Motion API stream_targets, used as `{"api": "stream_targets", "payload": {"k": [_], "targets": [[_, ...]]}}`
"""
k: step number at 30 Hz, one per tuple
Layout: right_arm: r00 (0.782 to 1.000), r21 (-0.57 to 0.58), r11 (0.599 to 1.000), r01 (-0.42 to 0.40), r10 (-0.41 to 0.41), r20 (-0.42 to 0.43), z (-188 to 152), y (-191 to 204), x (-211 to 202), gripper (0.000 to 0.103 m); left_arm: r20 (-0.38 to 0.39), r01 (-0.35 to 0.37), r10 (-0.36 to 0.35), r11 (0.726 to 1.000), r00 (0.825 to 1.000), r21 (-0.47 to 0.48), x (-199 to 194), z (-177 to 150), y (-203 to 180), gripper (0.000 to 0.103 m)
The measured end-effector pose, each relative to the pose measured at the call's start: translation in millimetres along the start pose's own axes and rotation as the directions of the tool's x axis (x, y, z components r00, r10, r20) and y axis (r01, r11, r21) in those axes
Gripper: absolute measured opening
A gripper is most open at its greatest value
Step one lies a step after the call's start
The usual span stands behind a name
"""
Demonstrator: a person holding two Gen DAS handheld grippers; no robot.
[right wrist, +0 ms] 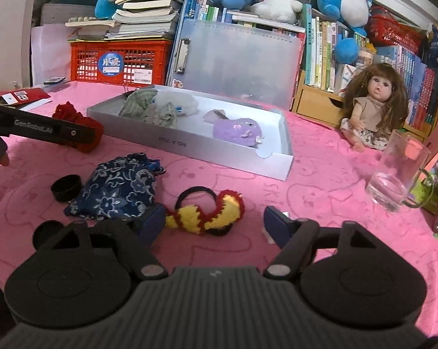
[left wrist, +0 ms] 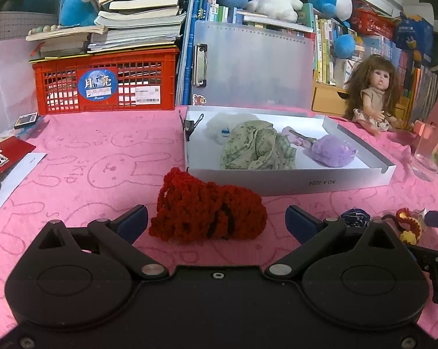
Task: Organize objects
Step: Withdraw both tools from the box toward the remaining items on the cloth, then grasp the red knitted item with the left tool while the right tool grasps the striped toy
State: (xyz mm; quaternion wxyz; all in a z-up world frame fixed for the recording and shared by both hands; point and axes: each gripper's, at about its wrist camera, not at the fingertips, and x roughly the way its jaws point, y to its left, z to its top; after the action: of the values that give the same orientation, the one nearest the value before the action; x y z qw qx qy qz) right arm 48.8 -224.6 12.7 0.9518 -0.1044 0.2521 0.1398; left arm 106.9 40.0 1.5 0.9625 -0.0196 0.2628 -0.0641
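Observation:
In the left wrist view a red crocheted pouch (left wrist: 207, 212) lies on the pink cloth, between the spread fingers of my left gripper (left wrist: 216, 221), which is open and not pressing on it. My right gripper (right wrist: 214, 222) is open around a yellow-and-red crocheted piece (right wrist: 207, 215) with a black loop; the left pad sits at its end, the right pad is apart from it. A blue floral pouch (right wrist: 117, 186) and a black ring (right wrist: 66, 187) lie to its left. Behind stands a shallow white box (right wrist: 189, 145) holding green cloth (left wrist: 253, 145), a purple pouch (left wrist: 332, 151) and a white fluffy item (left wrist: 219, 125).
A glass mug (right wrist: 396, 174) stands at the right, with a doll (right wrist: 373, 107) behind it. At the back are a red crate (right wrist: 120, 61) under stacked books, a translucent clipboard case (right wrist: 236, 58), shelved books and plush toys. A red card (right wrist: 18, 96) lies far left.

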Motion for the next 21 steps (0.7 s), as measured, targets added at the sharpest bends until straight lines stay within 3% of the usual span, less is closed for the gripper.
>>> {"api": "stream_targets", "payload": {"k": [11, 21], "targets": [[0.999, 0.041, 0.998, -0.046, 0.046, -0.012, -1.4, 2.2, 4.3, 0.075, 0.008, 0.005, -0.005, 1.0, 1.0, 0.015, -0.4, 5.6, 0.2, 0.101], [0.998, 0.091, 0.994, -0.065, 0.066, -0.011, 0.9, -3.9, 10.9, 0.077, -0.042, 0.005, -0.003, 0.999, 0.999, 0.034, 8.9, 5.5, -3.7, 0.101]]}}
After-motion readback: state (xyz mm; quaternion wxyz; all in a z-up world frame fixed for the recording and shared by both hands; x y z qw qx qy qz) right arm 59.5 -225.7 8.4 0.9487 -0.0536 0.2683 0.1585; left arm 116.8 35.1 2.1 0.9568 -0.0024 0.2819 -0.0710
